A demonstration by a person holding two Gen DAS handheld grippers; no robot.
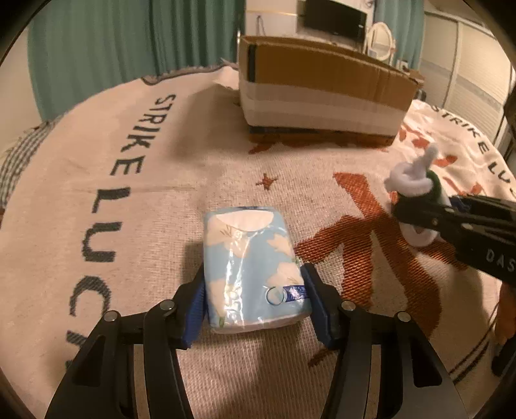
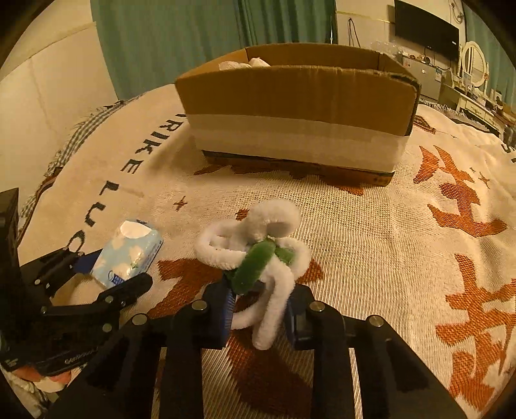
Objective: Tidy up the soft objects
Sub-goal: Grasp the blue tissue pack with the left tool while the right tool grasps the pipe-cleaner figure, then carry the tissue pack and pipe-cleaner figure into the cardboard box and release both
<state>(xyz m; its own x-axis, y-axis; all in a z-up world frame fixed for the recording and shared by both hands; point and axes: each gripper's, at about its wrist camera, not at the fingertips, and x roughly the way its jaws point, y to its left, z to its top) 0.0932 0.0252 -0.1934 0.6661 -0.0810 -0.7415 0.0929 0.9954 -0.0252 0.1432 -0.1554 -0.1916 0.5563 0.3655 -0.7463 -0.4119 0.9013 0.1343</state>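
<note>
A blue tissue pack (image 1: 253,267) with cloud print sits between the blue pads of my left gripper (image 1: 254,299), which is shut on its near end; the pack rests low over the blanket. It also shows in the right wrist view (image 2: 129,256). My right gripper (image 2: 259,309) is shut on a white and green pipe-cleaner flower (image 2: 258,254), also seen in the left wrist view (image 1: 414,183). A cardboard box (image 2: 296,106) stands behind, open on top, with white soft things inside at its far left.
A cream blanket (image 1: 154,225) with black letters and orange patterns covers the bed. Green curtains (image 1: 129,38) hang behind. A TV (image 2: 425,29) and a dresser with a round mirror (image 2: 472,64) stand at the far right.
</note>
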